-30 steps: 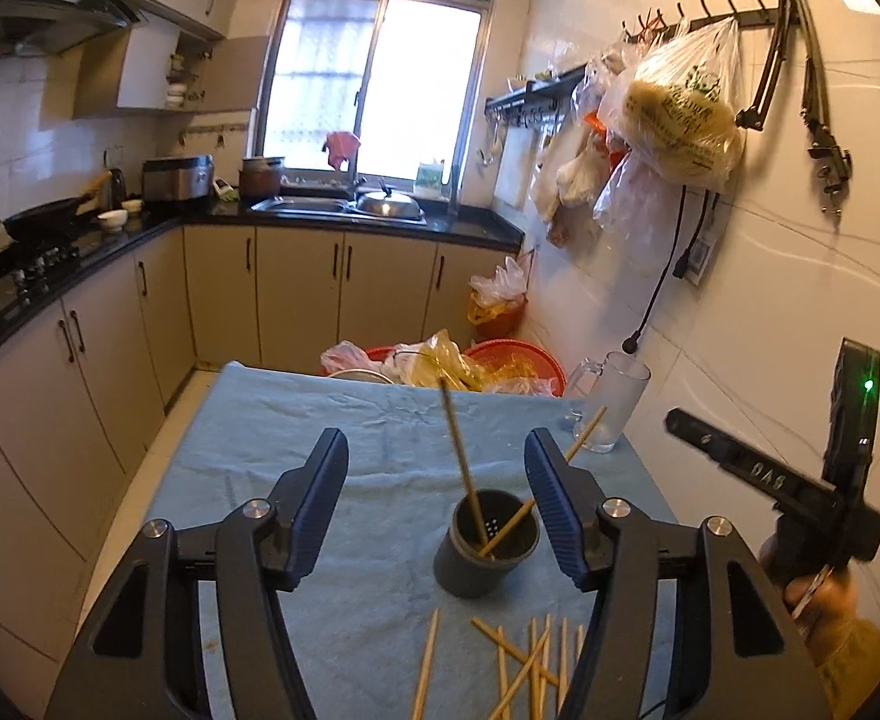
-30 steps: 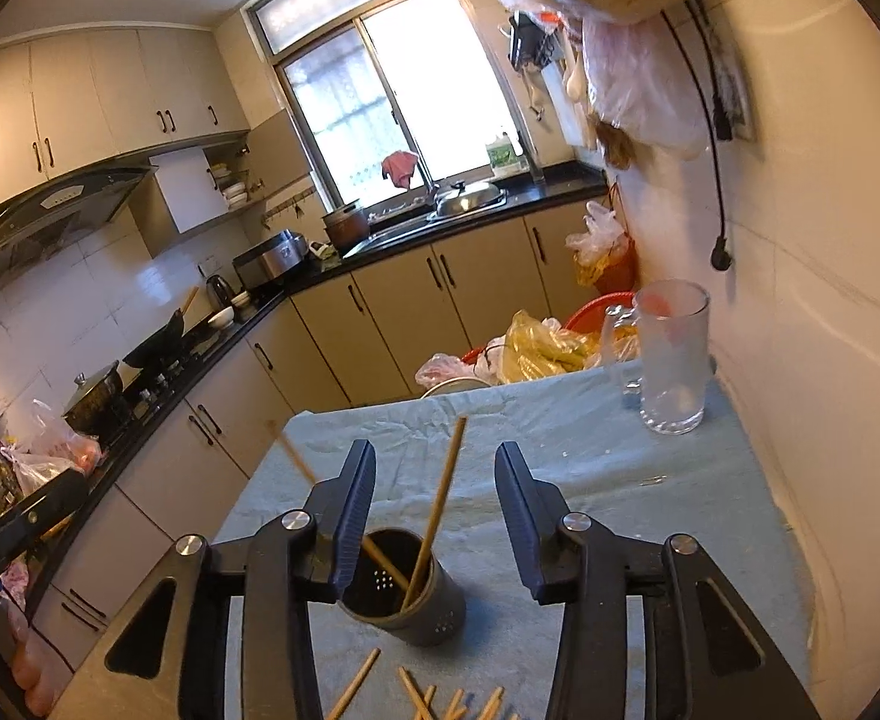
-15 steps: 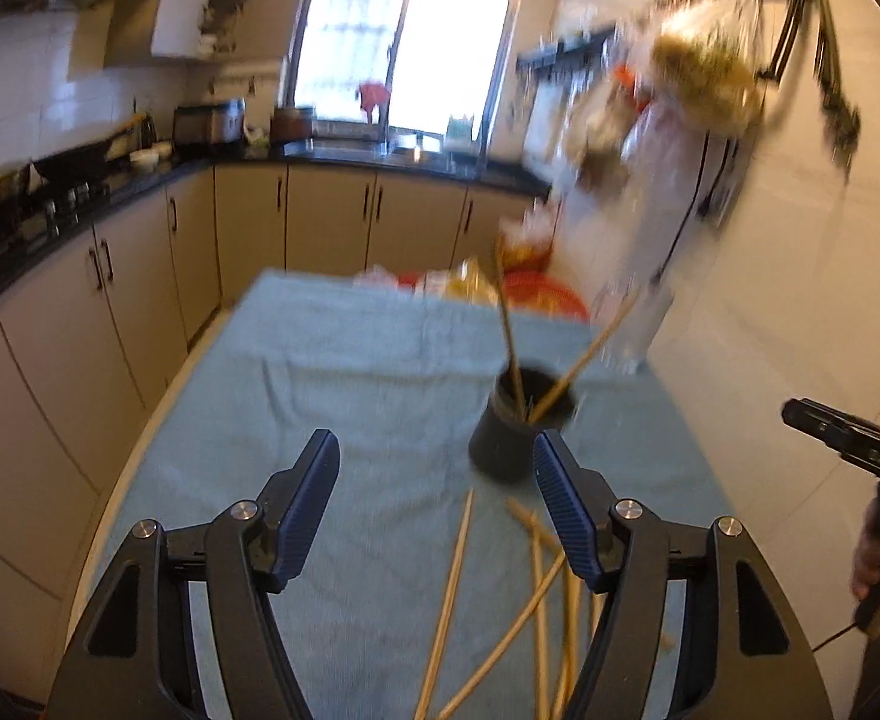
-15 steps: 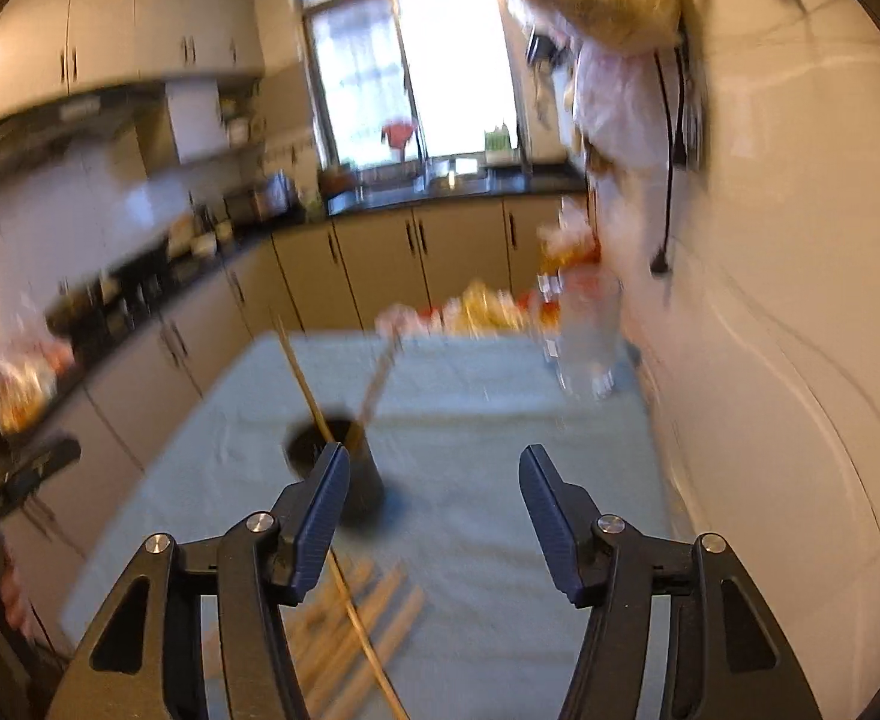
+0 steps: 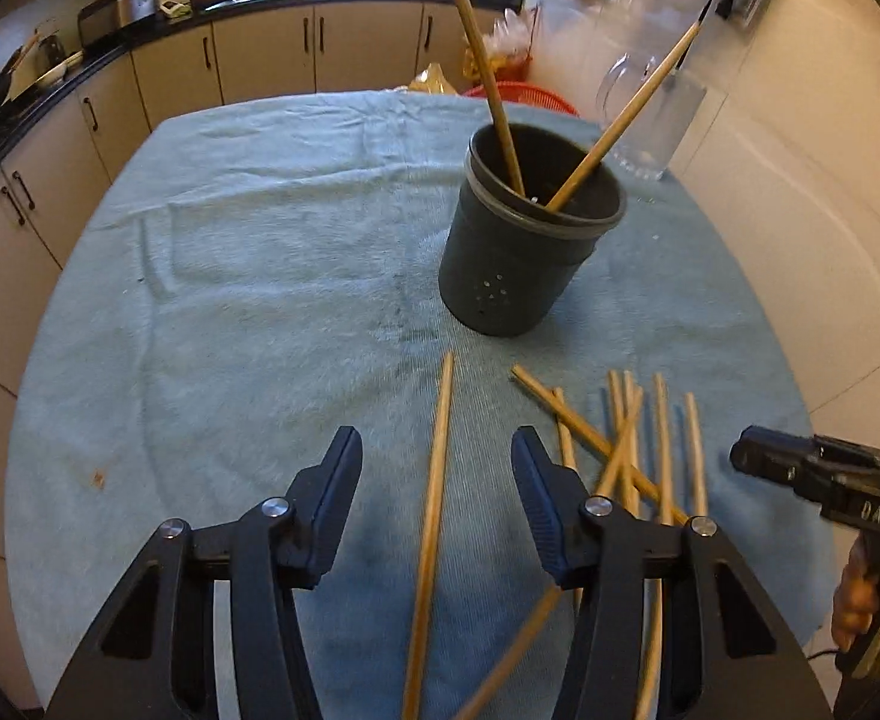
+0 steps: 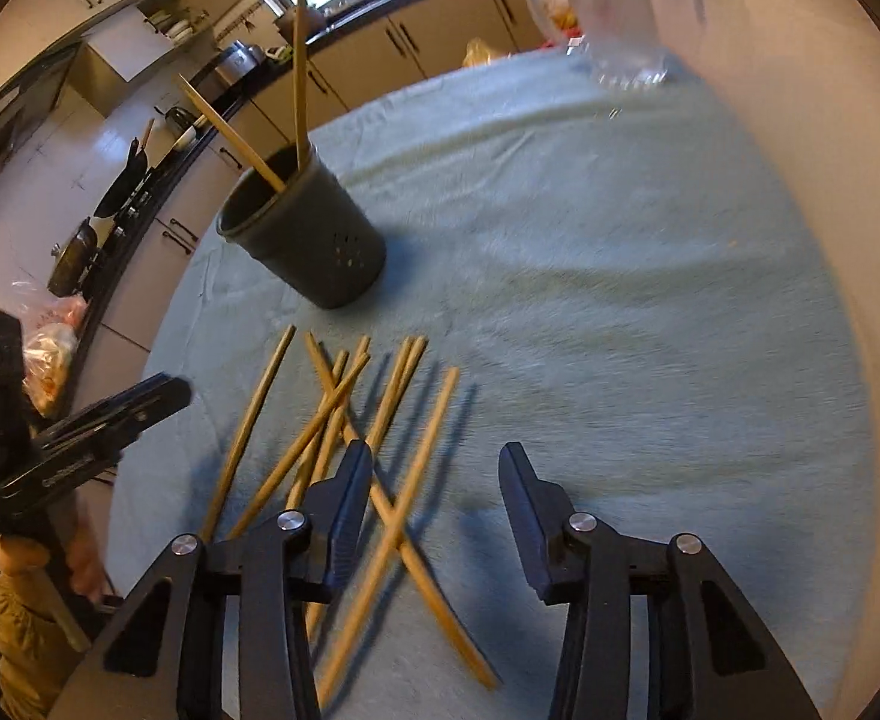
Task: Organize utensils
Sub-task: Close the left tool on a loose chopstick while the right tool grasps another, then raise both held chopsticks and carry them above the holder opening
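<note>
Left gripper [image 5: 437, 480] low over the blue cloth [image 5: 230, 312], jaws closing, about half open; one chopstick [image 5: 431, 516] lies between them, untouched, its long axis running straight away toward the holder. Just to its right the loose pile [image 5: 637, 450] fans out on the cloth, sticks mostly pointing the same way, a few crossed over each other. At the right edge the other gripper's body shows white letters that read "DAS" [image 5: 871, 516].

Right gripper [image 6: 434, 498], jaws closing too, about half open, gripping nothing; two crossed sticks [image 6: 398, 510] from the pile pass under its left finger, bare cloth ahead of the right one.

Further back, the dark holder [image 5: 517, 252] stands upright on the cloth, two chopsticks [image 5: 493, 78] in it leaning apart. Beyond it, a clear glass jug [image 5: 649, 114] near the wall.
</note>
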`<action>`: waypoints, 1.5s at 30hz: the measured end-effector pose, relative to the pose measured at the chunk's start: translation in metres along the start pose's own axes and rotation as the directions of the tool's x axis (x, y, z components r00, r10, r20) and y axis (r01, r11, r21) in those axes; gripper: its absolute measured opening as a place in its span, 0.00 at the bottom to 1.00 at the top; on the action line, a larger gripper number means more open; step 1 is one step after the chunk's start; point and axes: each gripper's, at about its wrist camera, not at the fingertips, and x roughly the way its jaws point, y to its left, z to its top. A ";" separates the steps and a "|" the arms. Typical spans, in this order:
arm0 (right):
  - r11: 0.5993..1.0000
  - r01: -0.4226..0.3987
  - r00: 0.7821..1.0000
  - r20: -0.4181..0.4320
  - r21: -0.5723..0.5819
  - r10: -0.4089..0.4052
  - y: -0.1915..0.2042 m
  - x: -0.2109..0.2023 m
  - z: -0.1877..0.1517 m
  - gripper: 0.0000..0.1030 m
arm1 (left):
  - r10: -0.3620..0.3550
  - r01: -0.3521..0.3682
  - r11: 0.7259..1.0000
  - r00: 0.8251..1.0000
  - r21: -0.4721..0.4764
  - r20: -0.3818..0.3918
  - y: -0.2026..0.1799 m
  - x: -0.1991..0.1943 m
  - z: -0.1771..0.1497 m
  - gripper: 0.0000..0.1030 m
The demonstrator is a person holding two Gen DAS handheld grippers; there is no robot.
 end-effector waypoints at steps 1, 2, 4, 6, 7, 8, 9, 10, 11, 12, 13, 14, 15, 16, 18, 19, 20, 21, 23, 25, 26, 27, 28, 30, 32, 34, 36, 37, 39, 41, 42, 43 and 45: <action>1.000 0.001 1.000 -0.008 0.000 -0.001 0.003 0.005 0.001 0.41 | 0.009 -0.009 1.000 1.000 0.010 -0.011 -0.001 0.009 0.004 0.47; 1.000 0.005 1.000 -0.019 0.000 -0.005 0.004 0.012 0.001 0.39 | 0.015 -0.015 1.000 1.000 0.015 -0.018 -0.002 0.014 0.007 0.45; 1.000 0.015 0.999 -0.041 0.010 -0.015 0.004 0.024 0.004 0.36 | 0.031 -0.030 0.999 0.999 0.022 -0.041 -0.003 0.028 0.013 0.42; 0.999 0.023 0.998 -0.056 0.025 -0.022 0.003 0.031 0.006 0.33 | 0.036 -0.035 0.999 0.997 0.015 -0.070 -0.002 0.042 0.017 0.36; 0.999 0.027 0.998 -0.061 0.033 -0.025 0.002 0.035 0.007 0.33 | 0.036 -0.035 0.999 0.996 0.012 -0.085 -0.001 0.048 0.019 0.34; 0.999 0.029 0.998 -0.065 0.036 -0.027 0.001 0.037 0.008 0.32 | 0.036 -0.035 0.999 0.994 0.007 -0.104 0.000 0.055 0.020 0.31; 0.999 0.032 0.997 -0.068 0.035 -0.029 0.001 0.039 0.009 0.31 | 0.034 -0.034 0.999 0.993 0.004 -0.113 0.001 0.058 0.022 0.28; 0.999 0.037 0.997 -0.073 0.034 -0.034 0.002 0.042 0.010 0.30 | 0.031 -0.032 1.000 0.991 0.000 -0.127 0.002 0.064 0.023 0.26; 0.999 0.040 0.996 -0.075 0.035 -0.037 0.002 0.043 0.011 0.30 | 0.037 -0.037 0.999 0.993 0.001 -0.116 0.002 0.065 0.025 0.26; 0.999 0.042 0.996 -0.078 0.035 -0.039 0.002 0.045 0.012 0.29 | 0.041 -0.041 0.999 0.993 0.003 -0.111 0.002 0.067 0.027 0.26; 0.998 0.044 0.996 -0.076 0.034 -0.042 0.003 0.046 0.013 0.28 | 0.039 -0.039 0.999 0.992 0.004 -0.116 0.002 0.069 0.029 0.26; 0.998 0.047 0.996 -0.074 0.034 -0.045 0.004 0.048 0.015 0.28 | 0.035 -0.035 0.999 0.993 0.003 -0.115 0.001 0.070 0.031 0.26; 0.998 0.048 0.996 -0.075 0.036 -0.045 0.004 0.049 0.016 0.27 | 0.033 -0.033 0.999 0.993 0.003 -0.116 0.001 0.071 0.031 0.26; 0.998 0.049 0.996 -0.075 0.039 -0.046 0.004 0.050 0.018 0.27 | 0.034 -0.034 0.999 0.993 0.005 -0.115 0.001 0.072 0.032 0.26; 0.997 0.059 0.996 -0.076 0.041 -0.055 0.003 0.051 0.021 0.22 | 0.034 -0.034 0.999 0.993 0.011 -0.110 -0.001 0.072 0.032 0.26; 0.997 0.065 0.995 -0.077 0.043 -0.061 0.004 0.052 0.022 0.22 | 0.036 -0.034 0.999 0.994 0.015 -0.107 -0.002 0.073 0.032 0.26; 0.997 0.067 0.995 -0.077 0.045 -0.063 0.003 0.053 0.023 0.22 | 0.037 -0.035 0.999 0.994 0.018 -0.104 -0.004 0.074 0.033 0.26; 0.996 0.071 0.995 -0.077 0.046 -0.067 0.003 0.054 0.024 0.22 | 0.039 -0.037 0.999 0.994 0.023 -0.101 -0.004 0.074 0.033 0.26; 0.996 0.080 0.994 -0.076 0.049 -0.076 0.005 0.055 0.026 0.21 | 0.045 -0.043 0.999 0.994 0.030 -0.097 -0.007 0.075 0.033 0.26; 0.995 0.085 0.994 -0.076 0.053 -0.081 0.006 0.056 0.028 0.20 | 0.055 -0.051 0.998 0.994 0.042 -0.092 -0.010 0.072 0.031 0.26; 0.995 0.086 0.994 -0.076 0.056 -0.082 0.006 0.056 0.027 0.18 | 0.062 -0.057 0.997 0.994 0.052 -0.090 -0.014 0.070 0.032 0.24; 0.994 0.088 0.994 -0.073 0.059 -0.083 0.006 0.057 0.028 0.13 | 0.072 -0.067 0.996 0.994 0.062 -0.085 -0.015 0.069 0.031 0.05; 0.994 0.085 0.994 -0.074 0.062 -0.080 0.005 0.058 0.028 0.10 | 0.071 -0.065 0.996 0.994 0.068 -0.085 -0.015 0.069 0.030 0.04; 0.995 0.075 0.995 -0.072 0.063 -0.071 0.005 0.059 0.028 0.08 | 0.038 -0.034 0.999 0.995 0.042 -0.088 -0.017 0.063 0.026 0.04; 0.996 0.066 0.996 -0.069 0.066 -0.061 0.004 0.057 0.027 0.06 | 0.032 -0.031 0.999 0.997 0.022 -0.063 -0.013 0.056 0.025 0.04; 0.996 0.064 0.997 -0.050 0.062 -0.061 0.006 0.052 0.026 0.06 | 0.017 -0.017 1.000 0.999 0.006 -0.033 -0.011 0.042 0.025 0.04; 0.997 0.055 0.998 -0.032 0.062 -0.053 0.007 0.045 0.025 0.06 | -0.003 0.003 1.000 1.000 -0.013 0.008 -0.007 0.023 0.024 0.04; 0.997 0.047 0.999 -0.016 0.061 -0.046 0.008 0.039 0.025 0.06 | -0.004 0.005 1.000 1.000 -0.016 0.023 -0.007 0.015 0.024 0.04; 0.998 0.040 0.999 0.011 0.058 -0.041 0.008 0.027 0.023 0.06 | -0.005 0.006 1.000 0.998 -0.020 0.063 -0.005 -0.004 0.022 0.04; 0.998 0.030 0.999 0.043 0.053 -0.033 0.008 0.013 0.020 0.06 | -0.010 0.013 1.000 0.994 -0.025 0.108 -0.004 -0.026 0.018 0.04; 0.999 0.026 0.998 0.063 0.047 -0.029 0.010 0.006 0.019 0.06 | -0.013 0.016 1.000 0.992 -0.027 0.125 -0.003 -0.033 0.017 0.04; 0.999 0.023 0.996 0.087 0.039 -0.027 0.013 -0.003 0.017 0.06 | -0.016 0.021 0.999 0.989 -0.030 0.148 -0.004 -0.045 0.015 0.04; 1.000 0.018 0.992 0.126 0.022 -0.021 0.016 -0.019 0.013 0.06 | -0.027 0.034 0.999 0.982 -0.037 0.187 -0.006 -0.064 0.009 0.04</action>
